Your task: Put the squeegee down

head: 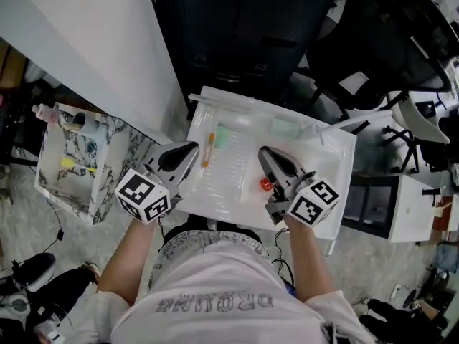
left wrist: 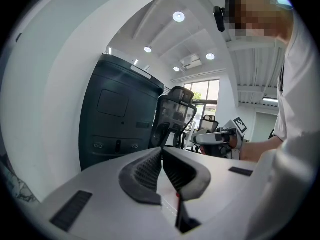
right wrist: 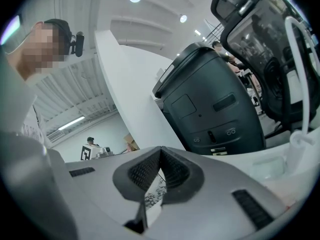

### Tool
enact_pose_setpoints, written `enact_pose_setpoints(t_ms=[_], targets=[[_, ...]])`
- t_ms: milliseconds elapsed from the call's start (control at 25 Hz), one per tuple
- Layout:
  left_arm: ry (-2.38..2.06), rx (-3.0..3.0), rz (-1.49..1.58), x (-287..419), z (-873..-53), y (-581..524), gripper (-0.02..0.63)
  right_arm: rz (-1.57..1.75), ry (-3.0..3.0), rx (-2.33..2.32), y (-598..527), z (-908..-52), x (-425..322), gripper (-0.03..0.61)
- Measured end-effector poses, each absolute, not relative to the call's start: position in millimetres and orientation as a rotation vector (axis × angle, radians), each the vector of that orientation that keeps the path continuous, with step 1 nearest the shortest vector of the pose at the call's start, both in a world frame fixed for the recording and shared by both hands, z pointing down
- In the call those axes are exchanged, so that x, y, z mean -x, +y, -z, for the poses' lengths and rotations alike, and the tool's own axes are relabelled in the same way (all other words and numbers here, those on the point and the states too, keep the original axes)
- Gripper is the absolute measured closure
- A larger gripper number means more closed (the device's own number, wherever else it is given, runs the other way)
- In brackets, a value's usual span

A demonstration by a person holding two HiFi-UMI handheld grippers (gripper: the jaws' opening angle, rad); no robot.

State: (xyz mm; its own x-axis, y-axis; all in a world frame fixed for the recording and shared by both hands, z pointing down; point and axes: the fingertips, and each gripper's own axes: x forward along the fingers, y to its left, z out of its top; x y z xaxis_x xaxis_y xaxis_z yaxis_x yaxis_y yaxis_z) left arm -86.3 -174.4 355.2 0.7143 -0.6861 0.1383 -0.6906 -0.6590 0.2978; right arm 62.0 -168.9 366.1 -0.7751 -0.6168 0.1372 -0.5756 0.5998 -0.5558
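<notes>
Closest to me are my two forearms, each holding a tong out over the white tray (head: 331, 165). Left gripper (head: 192, 149): jaws pinched all the way together, ribbed pads meeting at the tips, nothing in there. Right gripper (head: 264, 152): same deal, clamped shut on nothing. Both point roughly level, and the marker cubes sit back near my hands.

The squeegee (head: 209, 149) is down flat on the tray, just beyond the tip of the left gripper and to its right. It isn't touching either tong. Its orange handle runs away from me with a pale green bit next to its far end.

There's a small red thing (head: 266, 185) right beside the right gripper, and I can't tell what it is. A pale, see-through-looking block (head: 286, 127) lies further up the tray.

Off to my left on the floor is a marble-patterned box (head: 107, 165) with odds and ends in it. Past the tray stands a big dark bin (head: 237, 27), with black office chairs (head: 373, 45) off to the right of it.
</notes>
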Motion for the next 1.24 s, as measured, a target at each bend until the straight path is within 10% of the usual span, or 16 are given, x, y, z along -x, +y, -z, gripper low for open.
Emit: enact_pose_setpoints(t_ms=[1240], targets=[[-1.09, -2.557, 0.017, 88, -357, -181, 0.592, 0.902, 2.791, 0.965, -172, -366, -57, 0.572]])
